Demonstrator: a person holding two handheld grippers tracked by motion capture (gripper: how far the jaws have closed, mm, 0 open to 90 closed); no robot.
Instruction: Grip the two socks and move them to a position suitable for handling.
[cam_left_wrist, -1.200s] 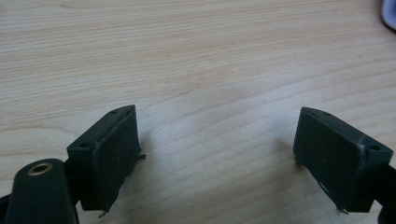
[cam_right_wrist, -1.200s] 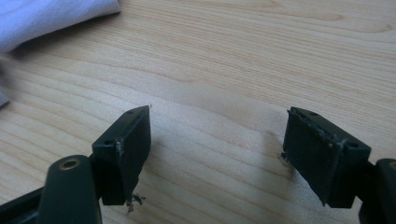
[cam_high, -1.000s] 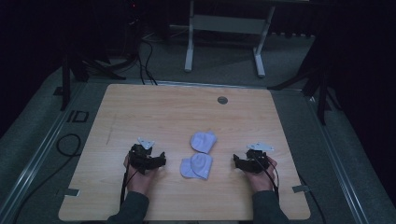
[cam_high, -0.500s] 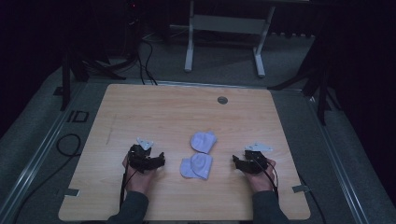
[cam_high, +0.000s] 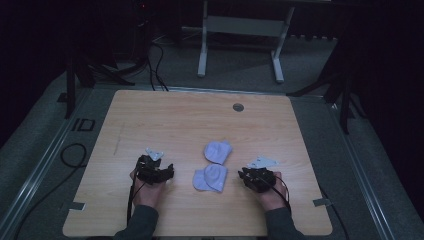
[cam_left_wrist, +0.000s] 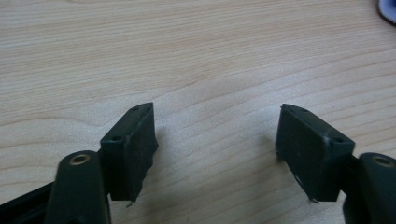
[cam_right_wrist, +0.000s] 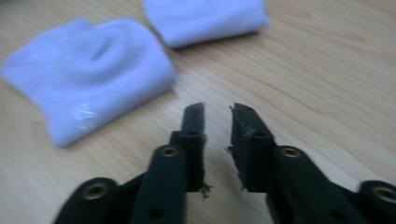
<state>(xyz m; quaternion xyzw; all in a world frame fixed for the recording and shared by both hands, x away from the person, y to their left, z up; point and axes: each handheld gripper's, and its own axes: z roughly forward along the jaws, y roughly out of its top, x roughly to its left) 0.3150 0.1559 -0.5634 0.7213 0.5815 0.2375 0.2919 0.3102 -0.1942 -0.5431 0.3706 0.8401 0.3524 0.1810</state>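
Moved since the earlier frame: right gripper (cam_high: 246, 176), shifted along the near edge of the tabletop toward the pale cloths; left gripper (cam_high: 167, 173), position unchanged.

Right gripper: jaws have just been closing and now stand nearly together with a narrow gap, nothing between them. In the right gripper view (cam_right_wrist: 217, 109) the tips hang over bare wood, just short of the nearer cloth, not touching it.

Left gripper: jaws have just been closing a little yet remain well parted and empty; the left gripper view (cam_left_wrist: 215, 114) shows plain wood grain between them.

Nearer cloth (cam_high: 211, 178): small, pale lilac, folded or bunched, lying flat near the middle of the near edge, between the two grippers and closer to the right one. Also seen in the right gripper view (cam_right_wrist: 91, 70).

Farther cloth (cam_high: 218, 151): same kind, just beyond the first toward the table's centre; the two touch or almost touch, which I cannot settle.

Tabletop (cam_high: 165, 120): light wood, a round grommet (cam_high: 238, 107) near the far edge.

Step in hand, by judgement: approach, no grasp made. Next move likely calls for the right jaws to reopen, advance to the nearer cloth's edge and pinch a single layer, without dragging its neighbour.
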